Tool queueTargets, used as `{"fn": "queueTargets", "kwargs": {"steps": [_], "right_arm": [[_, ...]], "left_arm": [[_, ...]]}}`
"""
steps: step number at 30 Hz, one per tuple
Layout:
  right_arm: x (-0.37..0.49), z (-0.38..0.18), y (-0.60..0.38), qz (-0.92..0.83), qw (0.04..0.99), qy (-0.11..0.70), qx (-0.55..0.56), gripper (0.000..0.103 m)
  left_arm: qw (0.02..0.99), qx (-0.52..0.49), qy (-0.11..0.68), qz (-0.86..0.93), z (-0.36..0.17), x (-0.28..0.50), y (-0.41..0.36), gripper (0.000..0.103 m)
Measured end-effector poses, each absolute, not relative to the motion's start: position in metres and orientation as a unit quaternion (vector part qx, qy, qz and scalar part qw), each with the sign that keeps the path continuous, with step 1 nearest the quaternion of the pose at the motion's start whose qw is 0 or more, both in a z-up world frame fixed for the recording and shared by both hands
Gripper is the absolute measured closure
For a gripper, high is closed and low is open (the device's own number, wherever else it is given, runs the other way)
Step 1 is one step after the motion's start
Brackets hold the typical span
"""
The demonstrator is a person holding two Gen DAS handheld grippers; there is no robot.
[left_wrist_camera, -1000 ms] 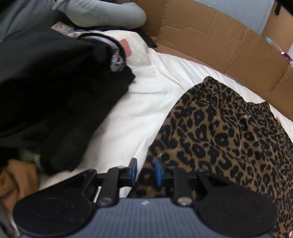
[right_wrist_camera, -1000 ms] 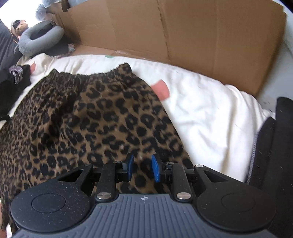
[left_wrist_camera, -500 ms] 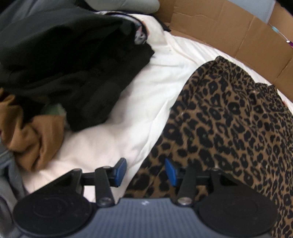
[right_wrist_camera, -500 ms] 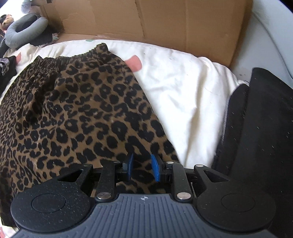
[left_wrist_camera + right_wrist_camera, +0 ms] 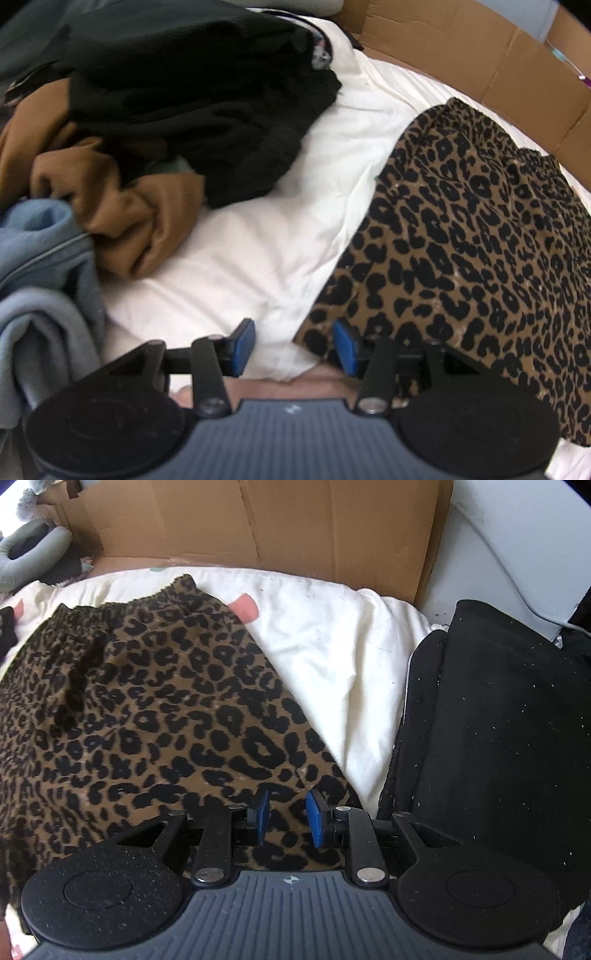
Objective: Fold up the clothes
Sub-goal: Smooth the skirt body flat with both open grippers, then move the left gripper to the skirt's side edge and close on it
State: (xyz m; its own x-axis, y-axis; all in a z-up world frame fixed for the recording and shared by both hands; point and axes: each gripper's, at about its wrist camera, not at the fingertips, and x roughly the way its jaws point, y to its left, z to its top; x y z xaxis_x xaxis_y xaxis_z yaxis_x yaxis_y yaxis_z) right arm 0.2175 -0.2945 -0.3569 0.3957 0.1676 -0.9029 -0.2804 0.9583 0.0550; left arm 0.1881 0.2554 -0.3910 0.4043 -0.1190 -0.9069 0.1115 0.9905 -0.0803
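Presently, the left gripper point(image 5: 293, 345) is found with its jaws spread wide at the near left corner of the leopard-print skirt point(image 5: 480, 236); a second ago the same jaws were drawn close together over that hem, so the corner is judged to have been let go. One blue pad point(image 5: 345, 349) touches or just overlaps the hem corner, while the other lies over the white bedding point(image 5: 258, 236), and nothing is held between them. Over the same interval this gripper has been drawn back and to the left, bringing more of the garment pile into view.

The right gripper point(image 5: 284, 821) is seen with its jaws at a narrow gap over the near right hem of the skirt. Whether cloth is pinched between the pads cannot be told, as the print runs unbroken beneath them. The gap looks little changed from a second ago.

The skirt is laid flat on the bedding, its gathered waistband point(image 5: 122, 598) lying toward the cardboard wall point(image 5: 258, 520). A folded black garment point(image 5: 498, 738) is noted to its right. To its left, black point(image 5: 192, 99), tan point(image 5: 125, 214) and blue point(image 5: 40, 258) clothes are heaped.

It is judged that the skirt has just been spread and smoothed. No fold is visible in it.
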Motion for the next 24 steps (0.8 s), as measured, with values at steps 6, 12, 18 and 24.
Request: {"fn": "queueTargets", "kwargs": {"steps": [6,12,18,24], "right_arm": [[0.209,-0.341,-0.296,0.125,0.837,0.531,-0.051,0.073],[0.204,-0.326,-0.302,0.101,0.841,0.53,-0.033,0.062],[0.197,-0.314,-0.306,0.099,0.837,0.537,-0.03,0.06],[0.189,-0.314,-0.303,0.105,0.835,0.539,-0.035,0.056]], "left_arm": [[0.843,-0.013,0.533,-0.065,-0.384,0.184,0.268,0.054],[0.848,-0.028,0.523,-0.08,-0.376,0.183,0.273,0.054],[0.849,-0.058,0.515,-0.107,-0.375,0.181,0.276,0.053],[0.847,-0.088,0.51,-0.122,-0.382,0.18,0.278,0.053]]}}
